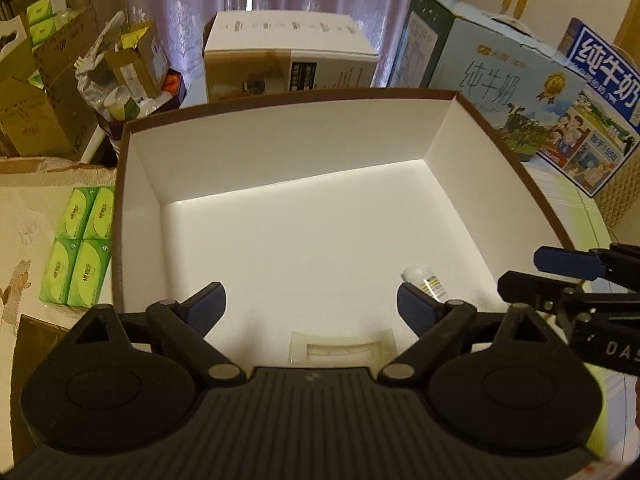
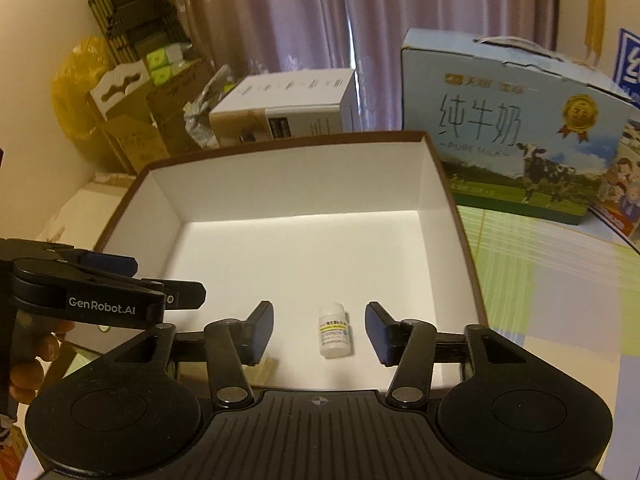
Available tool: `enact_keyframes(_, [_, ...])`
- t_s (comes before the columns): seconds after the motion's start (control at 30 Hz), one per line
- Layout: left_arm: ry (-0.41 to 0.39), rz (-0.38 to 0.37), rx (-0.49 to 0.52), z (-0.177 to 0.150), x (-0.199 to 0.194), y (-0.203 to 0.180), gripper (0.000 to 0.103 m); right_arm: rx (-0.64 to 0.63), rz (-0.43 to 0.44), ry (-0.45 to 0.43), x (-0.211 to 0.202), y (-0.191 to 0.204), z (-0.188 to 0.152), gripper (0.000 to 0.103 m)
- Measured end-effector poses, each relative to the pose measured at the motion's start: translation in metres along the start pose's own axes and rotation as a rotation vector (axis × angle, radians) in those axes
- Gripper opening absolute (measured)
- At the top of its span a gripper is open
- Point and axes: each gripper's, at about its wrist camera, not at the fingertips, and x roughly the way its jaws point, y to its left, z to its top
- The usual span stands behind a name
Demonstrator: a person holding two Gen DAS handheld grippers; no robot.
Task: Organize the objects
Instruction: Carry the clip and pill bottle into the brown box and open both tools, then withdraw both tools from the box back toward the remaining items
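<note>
A brown-rimmed box with a white inside (image 1: pixel 280 136) (image 2: pixel 288 160) lies open in front of both grippers. A small white pill bottle (image 2: pixel 334 335) (image 1: pixel 428 283) lies on the box floor near its front right corner. My right gripper (image 2: pixel 320 334) hangs above it, open, the bottle lying free between the blue pads without touching them. My left gripper (image 1: pixel 311 307) is open wide over the front of the box, nothing between its fingers. A clear plastic tray piece (image 1: pixel 342 350) lies on the floor just below it. The right gripper's fingers (image 1: pixel 568 264) show at the right edge of the left wrist view.
Green tissue packs (image 1: pixel 80 248) lie left of the box on a beige cloth. A blue milk carton (image 2: pixel 516 128) (image 1: pixel 512 92) and a white carton (image 1: pixel 288 56) stand behind the box. Cardboard boxes (image 1: pixel 36 92) crowd the back left. A hand (image 2: pixel 28 368) holds the left gripper.
</note>
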Motion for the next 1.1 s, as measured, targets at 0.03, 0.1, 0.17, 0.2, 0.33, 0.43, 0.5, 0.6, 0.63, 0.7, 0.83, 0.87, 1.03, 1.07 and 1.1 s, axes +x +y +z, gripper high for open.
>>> enact_keyframes(0.03, [-0.008, -0.002, 0.003, -0.001, -0.005, 0.0, 0.091, 0.009, 0.001, -0.007, -0.005, 0.0, -0.001, 0.051])
enact_keyframes(0.1, [-0.023, -0.007, 0.005, -0.004, -0.014, 0.0, 0.091, 0.024, 0.0, -0.02, -0.015, 0.0, -0.004, 0.052])
enact_keyframes(0.17, [-0.039, -0.013, 0.009, -0.007, -0.024, 0.0, 0.091, 0.035, -0.001, -0.034, -0.025, 0.0, -0.007, 0.053])
enact_keyframes(0.2, [-0.045, -0.015, 0.01, -0.008, -0.028, 0.0, 0.091, 0.041, -0.003, -0.041, -0.03, 0.001, -0.008, 0.054])
enact_keyframes(0.33, [-0.072, -0.023, 0.013, -0.016, -0.048, 0.0, 0.091, 0.071, -0.006, -0.073, -0.051, 0.001, -0.015, 0.055])
enact_keyframes(0.43, [-0.084, -0.029, 0.012, -0.024, -0.062, 0.001, 0.091, 0.086, -0.006, -0.092, -0.065, 0.003, -0.022, 0.055])
enact_keyframes(0.5, [-0.093, -0.033, 0.011, -0.031, -0.071, 0.001, 0.091, 0.098, -0.004, -0.104, -0.076, 0.005, -0.028, 0.056])
enact_keyframes(0.6, [-0.106, -0.038, 0.0, -0.043, -0.086, 0.001, 0.091, 0.113, 0.002, -0.115, -0.089, 0.008, -0.039, 0.057])
enact_keyframes(0.63, [-0.109, -0.041, -0.005, -0.047, -0.091, 0.002, 0.091, 0.115, 0.004, -0.119, -0.094, 0.01, -0.043, 0.057])
enact_keyframes(0.7, [-0.116, -0.046, -0.009, -0.056, -0.101, 0.001, 0.091, 0.118, 0.006, -0.128, -0.103, 0.012, -0.049, 0.057])
enact_keyframes(0.83, [-0.124, -0.039, -0.011, -0.074, -0.116, -0.001, 0.091, 0.132, 0.013, -0.146, -0.119, 0.014, -0.063, 0.058])
enact_keyframes(0.87, [-0.124, -0.037, -0.012, -0.078, -0.119, -0.003, 0.091, 0.134, 0.016, -0.15, -0.123, 0.014, -0.067, 0.058])
enact_keyframes(1.03, [-0.125, -0.03, -0.02, -0.098, -0.134, -0.009, 0.091, 0.138, 0.027, -0.166, -0.141, 0.014, -0.081, 0.058])
enact_keyframes(1.07, [-0.125, -0.029, -0.023, -0.102, -0.137, -0.01, 0.091, 0.144, 0.031, -0.169, -0.144, 0.013, -0.083, 0.059])
enact_keyframes(1.1, [-0.124, -0.027, -0.025, -0.106, -0.139, -0.012, 0.091, 0.149, 0.036, -0.171, -0.147, 0.011, -0.086, 0.059])
